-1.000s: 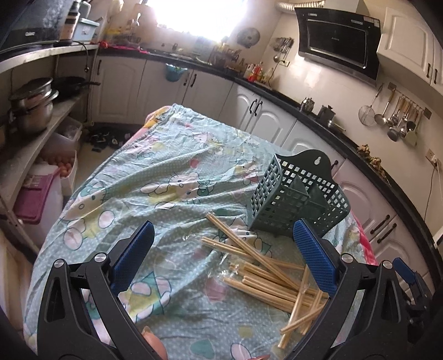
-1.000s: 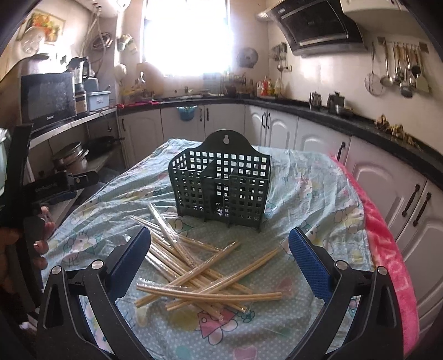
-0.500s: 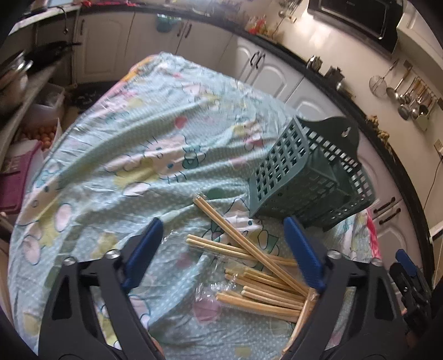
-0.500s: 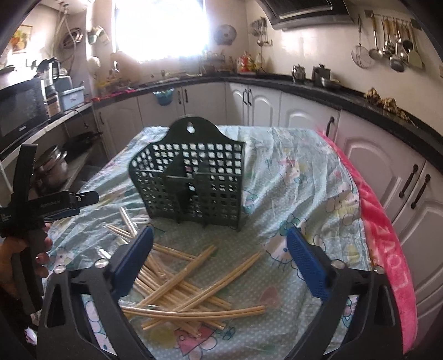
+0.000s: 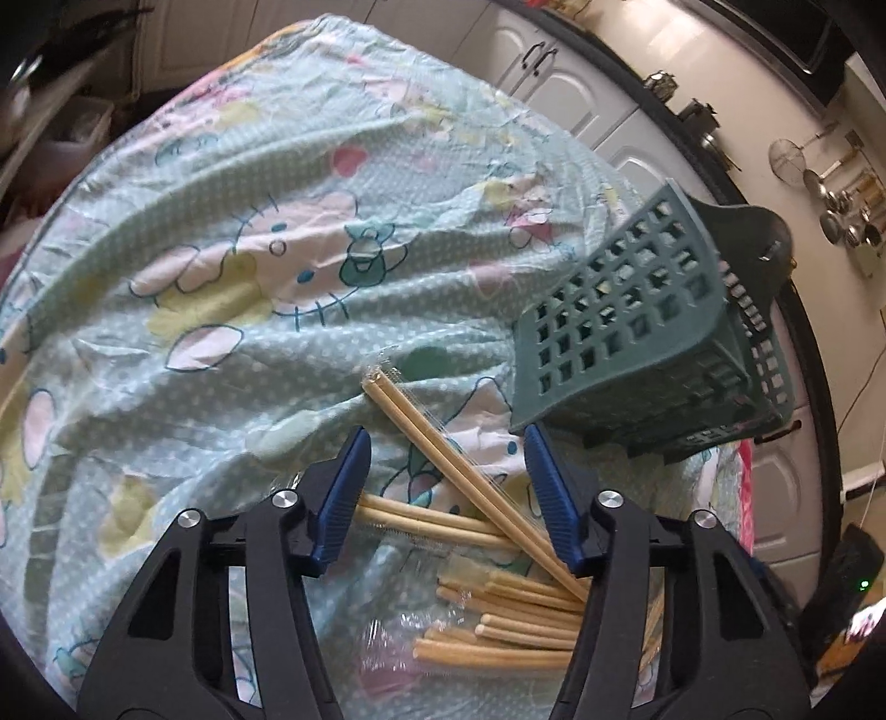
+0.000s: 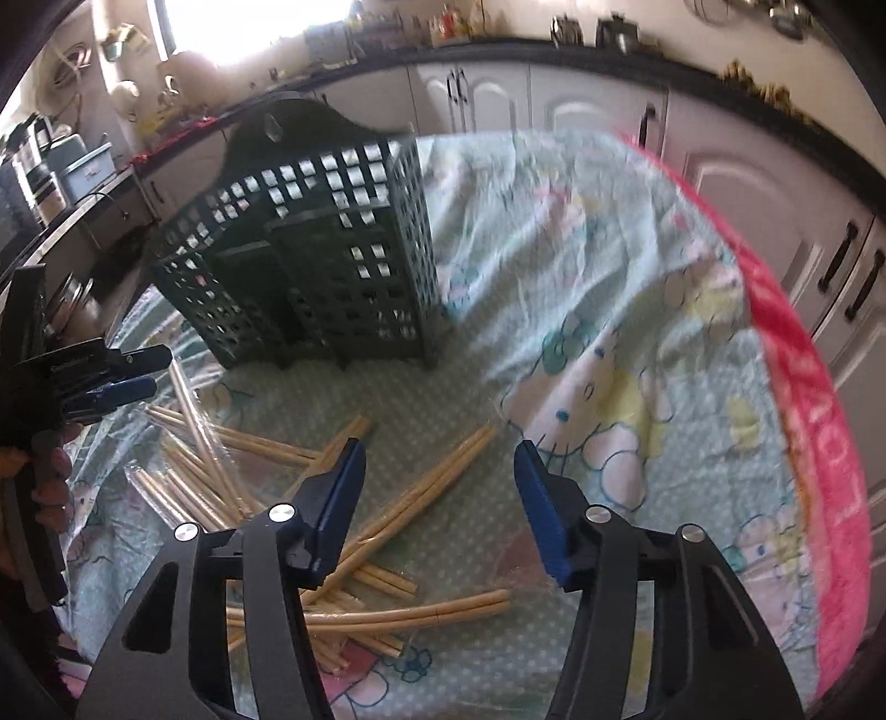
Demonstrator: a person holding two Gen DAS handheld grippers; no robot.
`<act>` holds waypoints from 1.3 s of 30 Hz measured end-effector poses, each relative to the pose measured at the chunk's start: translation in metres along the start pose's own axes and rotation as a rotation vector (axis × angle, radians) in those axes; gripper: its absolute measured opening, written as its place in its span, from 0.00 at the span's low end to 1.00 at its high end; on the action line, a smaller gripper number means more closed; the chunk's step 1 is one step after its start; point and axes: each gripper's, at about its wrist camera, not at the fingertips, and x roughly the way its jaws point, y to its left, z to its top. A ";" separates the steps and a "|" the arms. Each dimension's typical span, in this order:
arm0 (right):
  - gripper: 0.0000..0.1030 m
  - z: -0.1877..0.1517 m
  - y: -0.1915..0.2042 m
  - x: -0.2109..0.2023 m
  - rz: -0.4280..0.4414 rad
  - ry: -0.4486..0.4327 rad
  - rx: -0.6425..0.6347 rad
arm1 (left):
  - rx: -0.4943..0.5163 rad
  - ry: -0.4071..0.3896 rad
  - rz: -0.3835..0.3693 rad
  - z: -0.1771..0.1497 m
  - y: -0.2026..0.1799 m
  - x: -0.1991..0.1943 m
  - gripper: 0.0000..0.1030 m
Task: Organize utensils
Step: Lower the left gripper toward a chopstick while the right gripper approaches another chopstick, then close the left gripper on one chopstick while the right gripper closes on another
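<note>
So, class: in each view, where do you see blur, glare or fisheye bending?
Left wrist view: sharp on the chopsticks, the counter edge bends strongly, the shelf corner is smeared. Right wrist view: motion blur over the tablecloth and green basket, and the window is blown out white.

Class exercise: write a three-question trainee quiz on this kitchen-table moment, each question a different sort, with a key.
1. True or false: the left gripper is shut on a pair of chopsticks.
2. Multiple choice: the wrapped chopsticks lie (A) inside the green basket, (B) loose on the tablecloth, (C) on the floor.
3. Fill in: the basket stands ____ of chopsticks, as far as the views show.

Key: 1 false, its jaws stand apart above one pair; 2 B; 3 empty.
</note>
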 end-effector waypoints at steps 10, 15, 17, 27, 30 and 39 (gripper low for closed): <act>0.33 0.005 -0.012 0.043 0.042 0.126 0.108 | -0.042 0.026 0.003 0.011 0.008 0.017 0.38; 0.22 0.013 -0.024 0.049 0.054 0.136 0.178 | -0.049 0.030 0.014 0.016 0.011 0.020 0.27; 0.20 0.015 -0.029 0.050 0.066 0.137 0.204 | -0.051 0.028 0.025 0.017 0.014 0.021 0.21; 0.11 0.022 -0.030 0.035 0.093 0.094 0.208 | -0.064 0.021 -0.007 0.021 0.022 0.017 0.09; 0.10 0.027 -0.030 0.025 0.110 0.073 0.199 | -0.053 -0.029 -0.031 0.026 0.022 0.002 0.07; 0.08 0.039 -0.007 -0.022 0.152 -0.029 0.084 | 0.056 -0.172 -0.071 0.031 0.000 -0.056 0.05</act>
